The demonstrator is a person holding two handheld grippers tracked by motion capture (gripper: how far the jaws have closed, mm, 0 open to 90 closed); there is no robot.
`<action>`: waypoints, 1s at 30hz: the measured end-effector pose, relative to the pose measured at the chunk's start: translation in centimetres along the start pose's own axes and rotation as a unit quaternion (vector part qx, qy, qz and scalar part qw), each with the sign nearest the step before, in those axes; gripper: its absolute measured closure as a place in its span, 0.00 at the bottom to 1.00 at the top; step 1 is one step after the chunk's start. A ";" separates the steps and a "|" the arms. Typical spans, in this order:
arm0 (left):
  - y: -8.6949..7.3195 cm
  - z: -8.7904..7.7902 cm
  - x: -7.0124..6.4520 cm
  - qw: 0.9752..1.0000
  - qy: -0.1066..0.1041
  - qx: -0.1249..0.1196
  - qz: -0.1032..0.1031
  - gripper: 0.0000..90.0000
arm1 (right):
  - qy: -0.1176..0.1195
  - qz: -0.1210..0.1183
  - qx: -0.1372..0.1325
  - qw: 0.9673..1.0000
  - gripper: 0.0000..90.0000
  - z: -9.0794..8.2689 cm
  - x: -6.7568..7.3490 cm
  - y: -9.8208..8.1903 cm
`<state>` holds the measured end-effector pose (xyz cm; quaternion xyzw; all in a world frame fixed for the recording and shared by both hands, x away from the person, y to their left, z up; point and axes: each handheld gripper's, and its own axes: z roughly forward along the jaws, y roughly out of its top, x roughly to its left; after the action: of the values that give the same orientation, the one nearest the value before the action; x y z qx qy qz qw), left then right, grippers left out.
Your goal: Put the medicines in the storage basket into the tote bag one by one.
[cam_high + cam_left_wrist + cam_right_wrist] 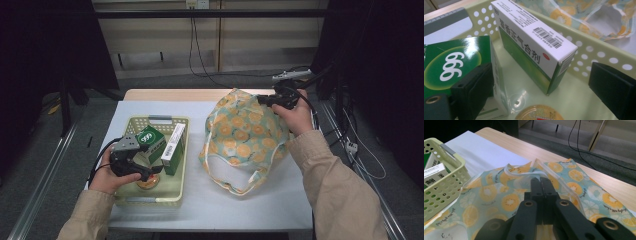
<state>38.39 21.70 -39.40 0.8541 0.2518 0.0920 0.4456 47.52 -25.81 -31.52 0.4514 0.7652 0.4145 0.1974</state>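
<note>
High view — basket [131,199] at left holds two green boxes [150,141], round tin [148,183]; left gripper [145,172] spread inside; right gripper [264,101] pinching fruit-print bag [245,135].

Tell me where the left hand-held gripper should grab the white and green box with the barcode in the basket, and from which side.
Grip the white and green box across its two broad faces near the raised top edge, coming from above. It stands on a long narrow edge against the basket wall, so probably only the top is free; the open left hand-held gripper already faces it.
</note>
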 end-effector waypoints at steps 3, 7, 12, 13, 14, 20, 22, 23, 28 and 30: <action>0.0 -0.2 -0.1 1.000 -0.001 -0.008 0.006 0.08 | 0.000 0.001 0.000 1.000 1.00 -0.1 0.0 0.0; 0.2 -0.7 -0.3 1.000 -0.009 -0.020 0.005 0.13 | -0.001 -0.001 0.001 1.000 1.00 -0.3 0.0 0.0; -0.4 0.1 -0.6 0.999 -0.024 0.027 0.008 0.12 | -0.001 -0.001 -0.001 1.000 1.00 -0.4 0.1 0.0; -0.5 0.3 -0.7 0.999 -0.028 0.033 0.013 0.12 | 0.000 -0.001 -0.001 1.000 1.00 -0.4 0.2 0.0; -0.6 0.5 -0.7 0.999 -0.028 0.042 0.016 0.12 | -0.001 -0.003 0.000 1.000 1.00 -0.4 0.1 -0.1; -1.3 1.8 -0.6 0.996 -0.017 0.086 -0.001 0.11 | 0.000 -0.001 0.002 1.000 1.00 -0.3 0.1 -0.4; -1.5 2.2 -0.7 0.995 -0.018 0.099 -0.006 0.11 | 0.001 -0.001 0.002 1.000 1.00 -0.3 0.1 -0.4; -1.6 2.3 -0.6 0.994 -0.022 0.107 -0.008 0.11 | 0.001 -0.002 0.002 1.000 1.00 -0.3 0.2 -0.4; -2.0 2.9 -0.5 0.989 -0.015 0.141 -0.030 0.10 | 0.003 -0.003 0.001 1.000 1.00 -0.3 0.4 -0.4; -2.1 3.1 -0.5 0.988 -0.009 0.149 -0.036 0.11 | 0.005 -0.004 0.000 1.000 1.00 -0.3 0.5 -0.4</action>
<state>38.47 20.24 -42.85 0.9020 0.2892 0.0295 0.3191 46.86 -25.63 -31.63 0.4467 0.7677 0.4159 0.1954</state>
